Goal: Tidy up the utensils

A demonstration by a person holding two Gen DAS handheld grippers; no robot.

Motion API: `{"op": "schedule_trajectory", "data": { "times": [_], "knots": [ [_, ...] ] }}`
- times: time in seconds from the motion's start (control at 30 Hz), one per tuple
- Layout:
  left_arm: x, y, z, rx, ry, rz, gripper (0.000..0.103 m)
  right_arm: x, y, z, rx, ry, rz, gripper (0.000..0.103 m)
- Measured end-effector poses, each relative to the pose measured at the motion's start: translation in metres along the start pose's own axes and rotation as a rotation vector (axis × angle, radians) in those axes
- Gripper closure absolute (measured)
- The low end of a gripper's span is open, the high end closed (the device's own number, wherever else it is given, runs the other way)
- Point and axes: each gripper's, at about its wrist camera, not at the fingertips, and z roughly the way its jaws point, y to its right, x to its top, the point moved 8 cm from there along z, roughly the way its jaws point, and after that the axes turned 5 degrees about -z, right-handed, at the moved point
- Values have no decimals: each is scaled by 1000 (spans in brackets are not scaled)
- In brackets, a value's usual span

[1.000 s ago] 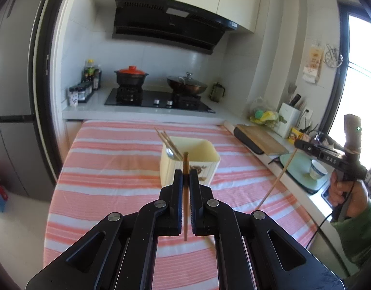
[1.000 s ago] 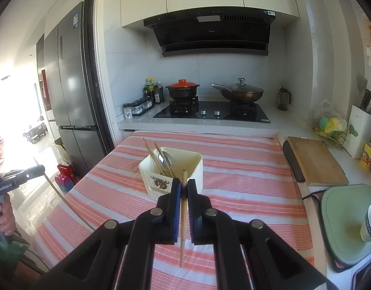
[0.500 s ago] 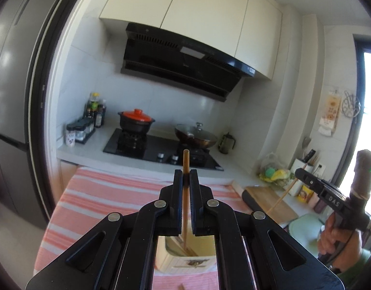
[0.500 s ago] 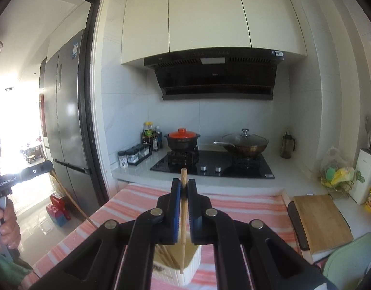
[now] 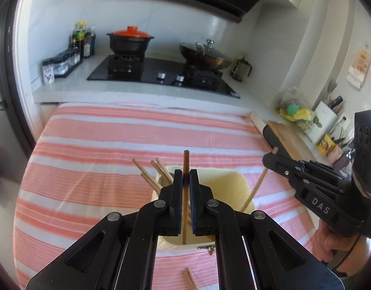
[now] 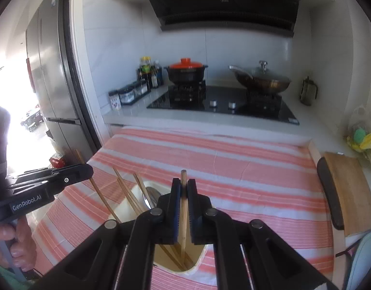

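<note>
Left wrist: both grippers' fingers (image 5: 178,183) clamp upright chopsticks (image 5: 185,169) over the holder (image 5: 233,181).

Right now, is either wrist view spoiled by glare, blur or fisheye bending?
Left wrist view: sharp, evenly lit; the pink-and-white striped tablecloth bows with fisheye distortion. Right wrist view: daylight beside the tall grey refrigerator blows out the left edge; the black range hood curves; centre is clear.
</note>
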Motion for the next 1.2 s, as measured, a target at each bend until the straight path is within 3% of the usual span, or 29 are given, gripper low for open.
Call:
{"op": "schedule_trajectory", "data": {
  "times": [0.03, 0.07, 0.1, 0.17, 0.27, 0.37, 0.5, 0.57, 0.63, 0.73, 0.8, 0.9, 1.0, 1.2],
  "knots": [
    [-1, 0, 5, 18, -6, -1, 94, -4, 0, 9, 10, -11, 17, 95],
    [-2, 0, 7, 26, -10, -4, 82, -7, 2, 15, 10, -18, 35, 93],
    [-4, -1, 6, 30, -12, -13, 73, -9, 4, 18, 6, -20, 51, 78],
    [-9, -5, -7, 24, -1, -35, 48, -10, 9, 6, 15, 28, 108, 60],
    [-31, -16, -38, 20, -12, 2, 32, -21, 14, -30, 59, 79, 144, 56],
    [-85, -38, -71, 54, -71, 81, 19, -72, 16, -62, 60, 16, 63, 53],
    [-179, -73, -97, 127, -195, 106, 18, -199, 22, -89, -54, -119, -106, 53],
    [-215, -81, -104, 145, -215, 77, 18, -256, 22, -95, -88, -188, -86, 53],
    [-242, -79, -108, 145, -209, 39, 18, -291, 12, -98, -40, -223, -3, 53],
    [-263, -68, -110, 99, -194, -50, 18, -305, -22, -92, 39, -233, 76, 54],
    [-267, -60, -110, 85, -181, -79, 18, -300, -49, -81, 98, -231, 98, 65],
    [-270, -55, -115, 107, -167, -69, 18, -292, -81, -59, 184, -258, 123, 79],
    [-277, -59, -122, 123, -171, -58, 17, -287, -104, -42, 255, -288, 150, 81],
    [-292, -69, -120, 143, -194, -68, 17, -295, -117, -21, 236, -350, 92, 89]
  ]
}}
